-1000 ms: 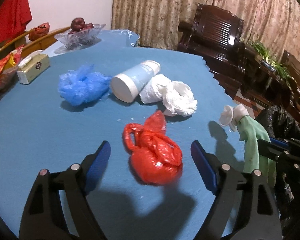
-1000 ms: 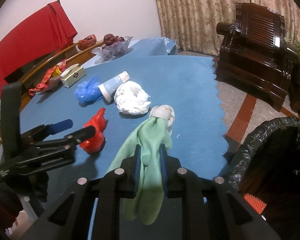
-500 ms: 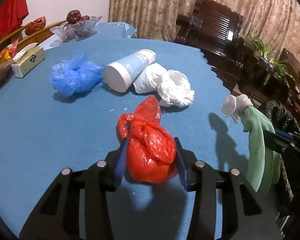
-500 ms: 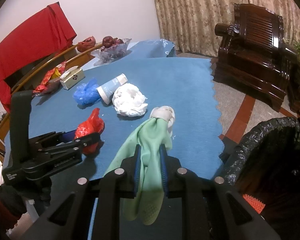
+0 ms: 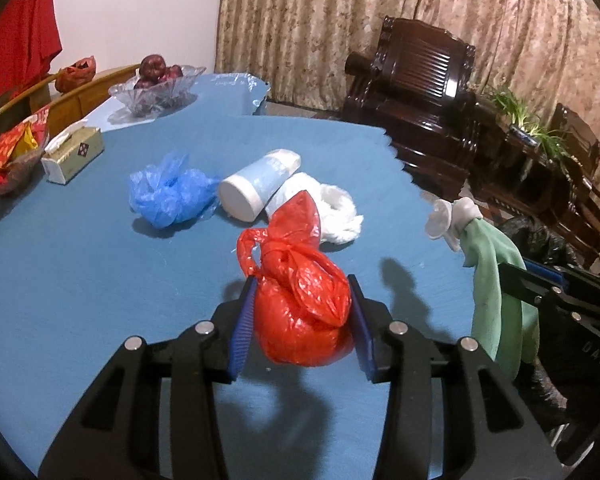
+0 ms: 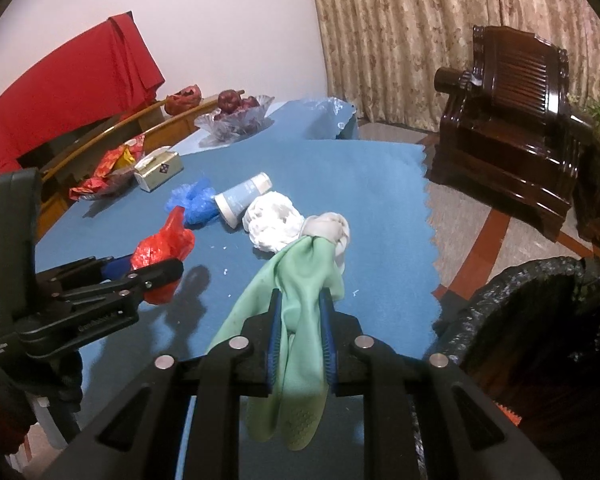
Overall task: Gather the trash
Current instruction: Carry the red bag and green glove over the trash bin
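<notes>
Your left hand-held gripper (image 5: 302, 320) clamps the knotted red bag (image 5: 300, 304), your right hand-held gripper (image 6: 300, 332) the green glove (image 6: 296, 320); slick plastic may slip free over the table (image 5: 80, 280).

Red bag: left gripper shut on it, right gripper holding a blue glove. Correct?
Not quite. The glove in the right gripper is green, as the right wrist view shows. The left gripper is indeed shut on the red bag.

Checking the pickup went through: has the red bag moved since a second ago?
Yes. In the right wrist view the red bag, clamped in the left gripper, has risen off the table, toward the blue bag.
</notes>
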Motion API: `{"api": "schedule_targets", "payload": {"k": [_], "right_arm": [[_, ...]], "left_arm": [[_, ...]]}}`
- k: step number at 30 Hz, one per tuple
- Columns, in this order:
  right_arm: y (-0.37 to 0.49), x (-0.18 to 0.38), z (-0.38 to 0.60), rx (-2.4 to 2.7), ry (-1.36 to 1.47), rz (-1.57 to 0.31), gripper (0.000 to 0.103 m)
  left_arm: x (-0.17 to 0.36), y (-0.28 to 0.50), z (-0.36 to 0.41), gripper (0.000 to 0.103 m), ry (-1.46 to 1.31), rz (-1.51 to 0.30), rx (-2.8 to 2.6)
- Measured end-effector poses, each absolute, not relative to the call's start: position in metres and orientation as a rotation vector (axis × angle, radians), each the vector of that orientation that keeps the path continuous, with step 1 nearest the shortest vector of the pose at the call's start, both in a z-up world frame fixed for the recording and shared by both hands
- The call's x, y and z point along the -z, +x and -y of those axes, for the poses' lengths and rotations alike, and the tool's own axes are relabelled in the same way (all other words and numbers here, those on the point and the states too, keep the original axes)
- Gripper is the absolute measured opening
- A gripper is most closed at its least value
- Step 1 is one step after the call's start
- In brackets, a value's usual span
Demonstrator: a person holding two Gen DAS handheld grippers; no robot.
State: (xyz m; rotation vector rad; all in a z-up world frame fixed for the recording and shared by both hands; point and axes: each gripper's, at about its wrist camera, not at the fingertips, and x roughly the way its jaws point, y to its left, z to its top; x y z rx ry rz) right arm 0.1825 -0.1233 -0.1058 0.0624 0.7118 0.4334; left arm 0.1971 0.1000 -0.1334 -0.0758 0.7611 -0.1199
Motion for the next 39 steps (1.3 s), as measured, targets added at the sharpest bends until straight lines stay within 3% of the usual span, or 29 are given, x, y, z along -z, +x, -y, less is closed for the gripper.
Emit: {"api": "schedule_targets", "payload": {"k": [20,39], "right_arm": [[0.132,0.069,0.202,-0.291,0.108,-0.62,0.018],[0.093,0.074,0.321,0.0,0.164,-0.611,0.018]], "left_arm": [[0.089,0.167,-0.011,0.042,-0.006,-0.675,0.297],[0.093,0.162,0.112,0.042,0.06,-0.662,0.525]]}}
